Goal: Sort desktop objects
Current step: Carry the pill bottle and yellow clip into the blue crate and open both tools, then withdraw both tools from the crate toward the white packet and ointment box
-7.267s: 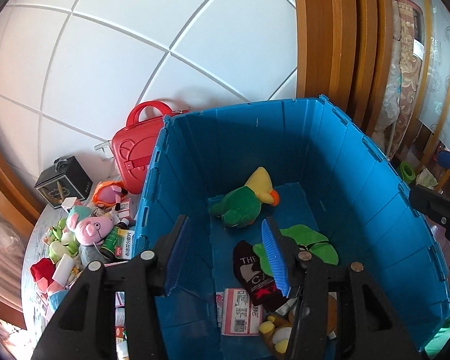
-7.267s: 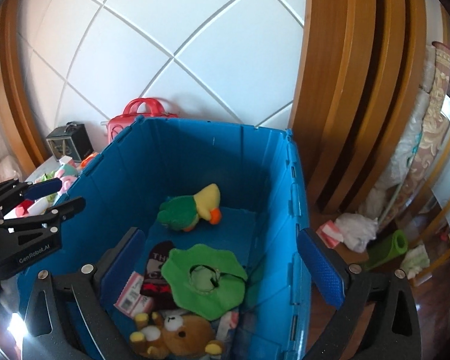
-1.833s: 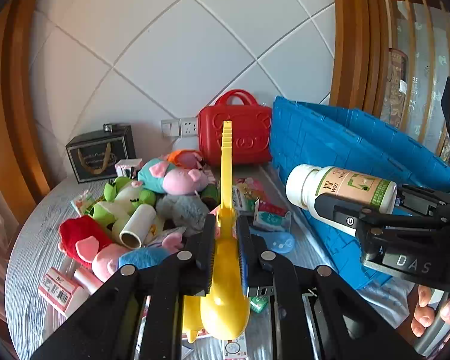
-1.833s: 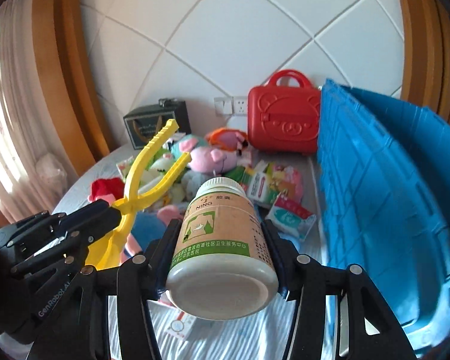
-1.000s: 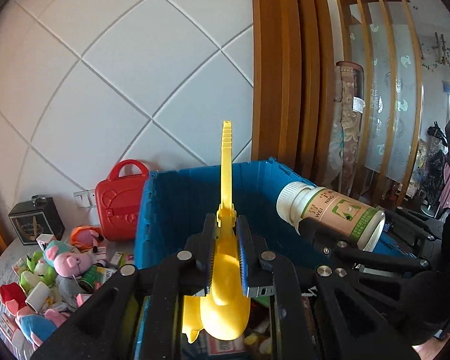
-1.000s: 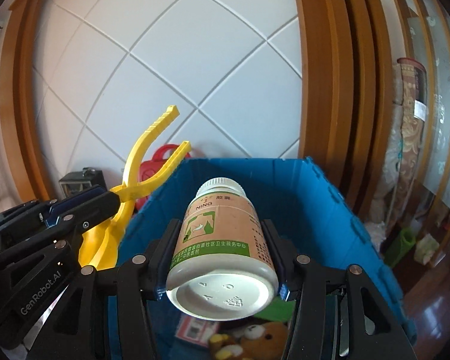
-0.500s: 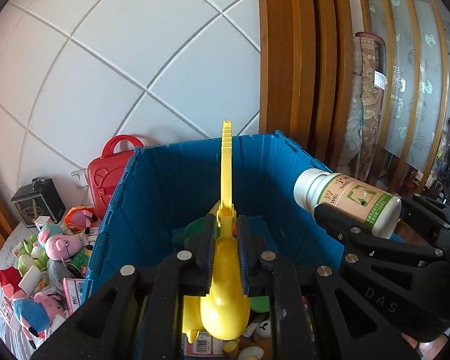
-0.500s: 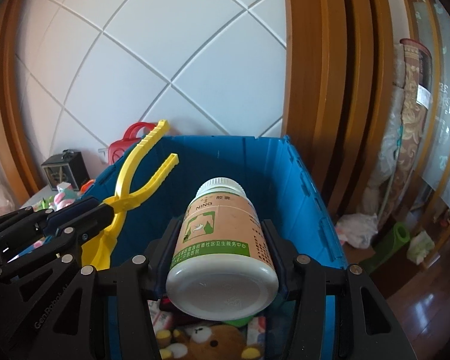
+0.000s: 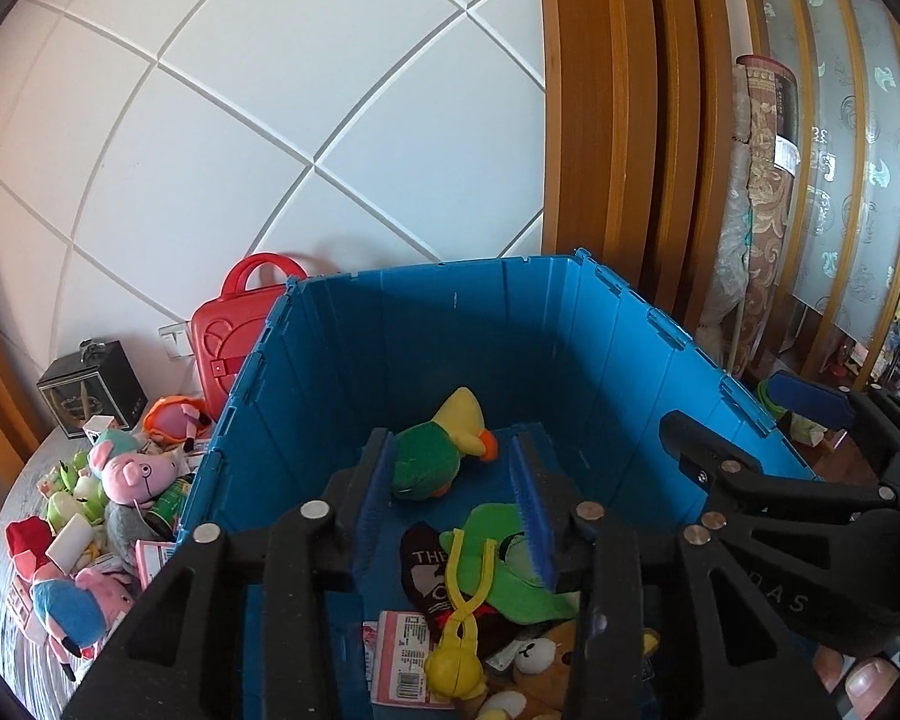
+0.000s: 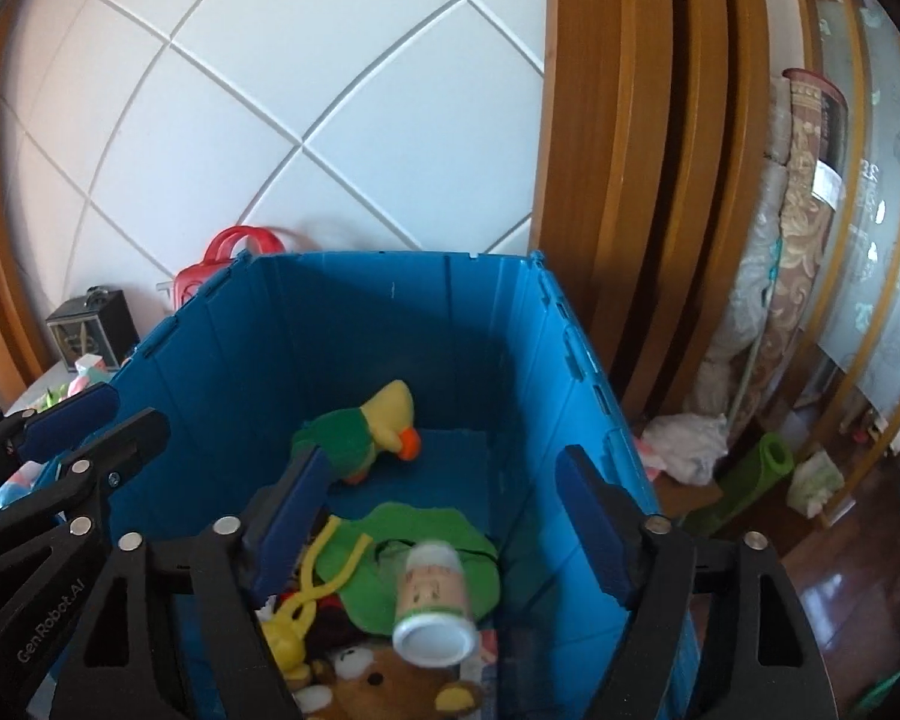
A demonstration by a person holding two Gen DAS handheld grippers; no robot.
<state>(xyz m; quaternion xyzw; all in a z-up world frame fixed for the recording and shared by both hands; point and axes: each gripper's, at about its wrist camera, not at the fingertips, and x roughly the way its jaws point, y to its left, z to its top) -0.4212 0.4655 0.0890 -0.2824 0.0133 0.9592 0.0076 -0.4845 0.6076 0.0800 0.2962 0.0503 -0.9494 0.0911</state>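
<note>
- Hovering over the blue crate [image 9: 624,354], both your grippers are spread w/ nothing between the pads: left gripper [image 9: 456,516] centre-bottom of left wrist view, right gripper [image 10: 444,516] centre-bottom of right wrist view.
- Yellow tongs [image 9: 459,618] lie inside the crate, lower centre of left view, on top of the dark sock [image 9: 420,570] & pink packet [image 9: 399,654].
- Pill bottle [image 10: 432,606] sits lower centre of right view, motion-blurred, white base toward cam, over the green plush [image 10: 414,540]; can't tell if it's landed.
- Green-yellow duck toy [image 9: 441,450] lies mid-frame on crate floor, apart from the pile.
- Brown bear [image 10: 390,684] at bottom edge.
- Desk pile at lower left of left view: pink pig plush [image 9: 135,471], red case [image 9: 234,330] against the wall, black box [image 9: 93,387] at left edge.
</note>
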